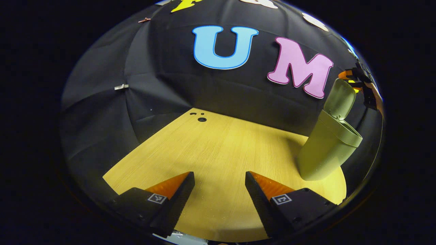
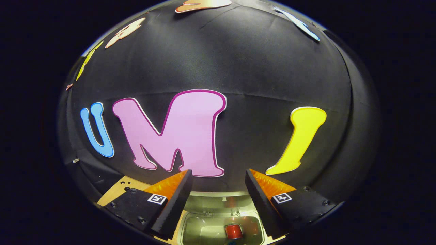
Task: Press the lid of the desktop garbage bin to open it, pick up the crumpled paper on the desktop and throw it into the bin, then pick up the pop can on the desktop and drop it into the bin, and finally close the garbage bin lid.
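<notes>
The olive-green desktop bin (image 1: 323, 149) stands at the right end of the wooden table (image 1: 218, 153), its lid (image 1: 340, 98) swung up and open. My left gripper (image 1: 219, 175) hovers open over bare wood, well left of the bin, with nothing between its fingers. Past the raised lid, the right gripper (image 1: 354, 79) and the hand holding it show small. In the right gripper view, my right gripper (image 2: 218, 172) is open and empty directly above the bin's mouth (image 2: 204, 231). A red pop can (image 2: 233, 231) lies inside the bin.
Black cloth walls close in the table at the back and left. A few small holes (image 1: 201, 119) mark the table's far corner. A corner of the table (image 2: 119, 190) shows left of the right gripper.
</notes>
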